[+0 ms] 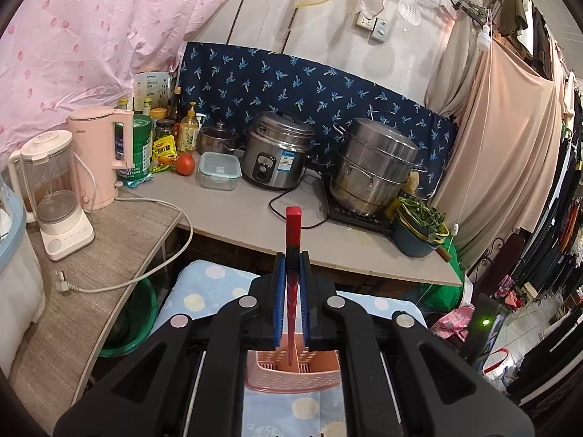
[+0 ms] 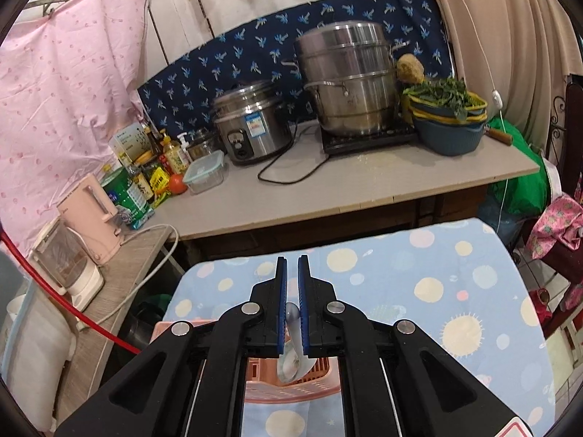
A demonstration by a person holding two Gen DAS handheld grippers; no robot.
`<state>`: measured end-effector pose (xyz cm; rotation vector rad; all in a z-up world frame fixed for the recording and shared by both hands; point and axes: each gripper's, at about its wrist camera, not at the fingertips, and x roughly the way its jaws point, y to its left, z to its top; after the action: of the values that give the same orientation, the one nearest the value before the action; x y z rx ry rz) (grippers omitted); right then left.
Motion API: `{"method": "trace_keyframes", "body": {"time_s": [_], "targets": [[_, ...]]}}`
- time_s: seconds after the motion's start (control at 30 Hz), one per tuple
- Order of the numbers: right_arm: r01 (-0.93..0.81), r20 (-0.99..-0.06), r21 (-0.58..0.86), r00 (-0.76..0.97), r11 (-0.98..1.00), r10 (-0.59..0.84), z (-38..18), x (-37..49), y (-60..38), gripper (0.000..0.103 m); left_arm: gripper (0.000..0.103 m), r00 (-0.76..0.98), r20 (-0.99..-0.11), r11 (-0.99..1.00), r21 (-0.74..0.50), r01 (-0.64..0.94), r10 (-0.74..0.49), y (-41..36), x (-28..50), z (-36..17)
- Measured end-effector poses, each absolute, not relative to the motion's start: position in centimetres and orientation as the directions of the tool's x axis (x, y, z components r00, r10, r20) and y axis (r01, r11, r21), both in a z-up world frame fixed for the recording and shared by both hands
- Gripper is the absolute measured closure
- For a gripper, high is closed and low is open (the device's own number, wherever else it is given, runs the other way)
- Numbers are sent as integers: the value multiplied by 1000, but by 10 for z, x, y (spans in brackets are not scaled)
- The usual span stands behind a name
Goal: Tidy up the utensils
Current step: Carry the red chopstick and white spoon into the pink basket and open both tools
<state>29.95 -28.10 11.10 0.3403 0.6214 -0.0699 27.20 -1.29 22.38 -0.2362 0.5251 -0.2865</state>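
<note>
Left claw (image 1: 292, 258) clamped on a red chopstick (image 1: 292, 240); thick end up past the fingertips, tapered end down inside the pink basket (image 1: 291, 373). Tip sits at the basket's middle divider; which compartment, cannot tell.

Right claw (image 2: 292, 264) closed narrow on a white spoon (image 2: 293, 349); handle pinched between the blue pads (image 2: 281, 313), bowl hanging low over the basket (image 2: 291, 382). Spoon touching the basket or not: cannot tell.

Basket perforated, resting on a blue dotted cloth (image 2: 419, 291). Other contents hidden by the claws.

On the counter (image 1: 233, 215) behind:
- Steamer pot (image 1: 375, 167), lid on, on a black hob.
- Rice cooker (image 1: 277, 153), lid on.
- Small lidded pot (image 1: 218, 138).
- Clear box (image 1: 219, 170), lid clipped on; contents not discernible.
- Blue bowl (image 1: 415, 240) holding a yellow-rimmed strainer piled with greens (image 1: 422, 215).
- Tomato (image 1: 186, 164) just beside the box.
- Pink kettle (image 1: 100, 153) and blender (image 1: 54, 189), brownish residue in the jug.
</note>
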Motion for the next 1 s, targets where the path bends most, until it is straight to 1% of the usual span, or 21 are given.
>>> {"method": "trace_keyframes", "body": {"time_s": [0.17,0.37,0.4,0.43,0.47,0.5,0.53,0.57,0.63,0.67,0.73,0.8,0.87,1.0], "targets": [[180,-619,283,785,942,36,87,312,-277,97,96,815,-486,938,-288,191,-316,-18,286,212],[183,-649,284,760,941,48,70,316,-276,96,96,785,-551,951,-265,159,-284,-29,305,177],[186,-646,279,763,942,41,70,313,-275,94,96,781,-560,953,-265,150,-279,-29,308,171],[187,-644,272,764,944,34,71,311,-274,90,95,779,-564,953,-268,141,-274,-29,310,164],[184,-640,268,768,946,32,72,307,-273,82,91,777,-569,954,-269,134,-269,-28,311,159],[184,-635,266,772,946,28,73,302,-273,77,86,773,-578,955,-268,124,-262,-27,311,154],[183,-632,264,774,947,27,74,298,-273,72,73,769,-586,956,-268,115,-257,-26,310,150],[181,-630,263,776,948,26,76,292,-272,72,63,768,-588,957,-270,109,-254,-26,308,147],[173,-629,259,777,950,30,79,280,-272,71,58,773,-586,958,-268,100,-244,-23,300,144],[166,-627,261,778,951,37,81,271,-271,69,54,773,-586,960,-263,101,-242,-24,296,143],[157,-628,260,777,953,44,84,253,-269,66,51,772,-591,964,-245,106,-235,-25,282,139],[147,-636,266,769,953,58,83,231,-267,65,49,770,-593,967,-224,121,-234,-26,267,136],[143,-647,269,759,952,68,80,209,-264,65,46,754,-612,969,-196,147,-238,-29,247,127],[143,-683,260,727,955,77,64,158,-259,65,45,713,-662,973,-147,178,-230,-31,207,99]]}}
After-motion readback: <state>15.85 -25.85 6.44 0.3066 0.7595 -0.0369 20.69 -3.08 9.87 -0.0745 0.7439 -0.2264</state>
